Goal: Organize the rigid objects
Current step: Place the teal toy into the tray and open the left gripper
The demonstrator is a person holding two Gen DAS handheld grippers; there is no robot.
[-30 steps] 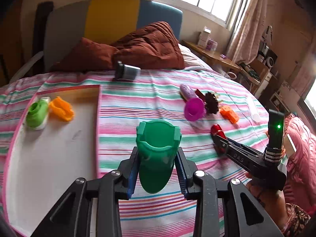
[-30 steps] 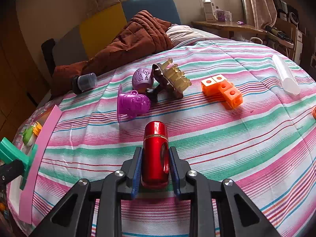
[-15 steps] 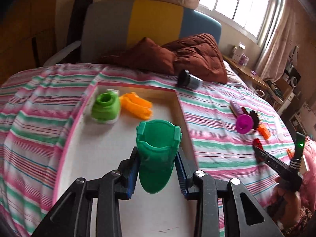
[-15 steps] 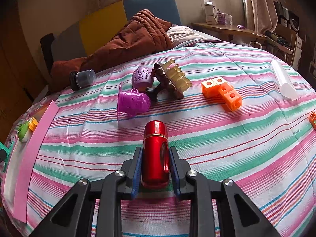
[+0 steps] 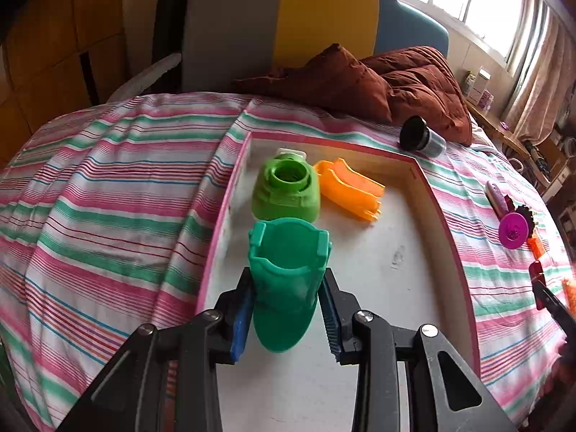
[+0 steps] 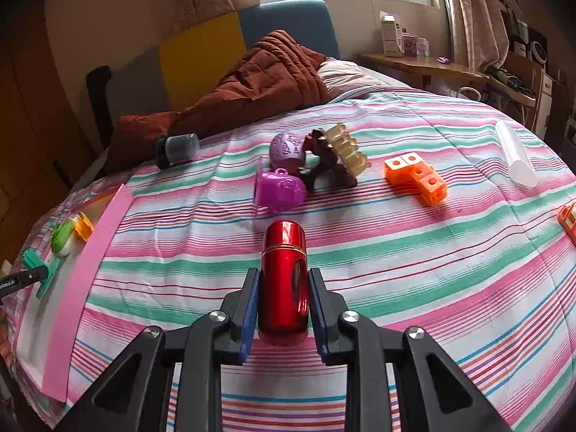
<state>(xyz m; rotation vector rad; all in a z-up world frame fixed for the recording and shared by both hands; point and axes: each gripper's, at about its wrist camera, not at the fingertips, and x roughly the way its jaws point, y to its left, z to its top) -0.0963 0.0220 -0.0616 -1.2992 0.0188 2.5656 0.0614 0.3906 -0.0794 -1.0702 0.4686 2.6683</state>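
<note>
My left gripper [image 5: 286, 311] is shut on a teal green plastic cup piece [image 5: 288, 273] and holds it over the pink-rimmed tray [image 5: 450, 237], near its left side. A light green piece [image 5: 286, 190] and an orange piece [image 5: 349, 189] lie at the tray's far end. My right gripper [image 6: 282, 306] is shut on a red metal cylinder [image 6: 283, 270] above the striped bedspread. Ahead of it lie a purple cup [image 6: 279, 190], a lilac egg shape [image 6: 288, 149], a brown-and-tan toy [image 6: 338, 154] and orange cubes [image 6: 415, 178].
A dark capped jar [image 5: 421, 138] lies beyond the tray beside a brown quilt [image 5: 360, 79]. A clear tube [image 6: 514, 154] and another orange piece [image 6: 568, 219] lie at the right of the bed. The tray also shows in the right wrist view [image 6: 82, 270] at the left.
My left gripper has carried the teal cup leftward from above the bedspread to over the tray. My right gripper has stayed nearly in place with the red cylinder.
</note>
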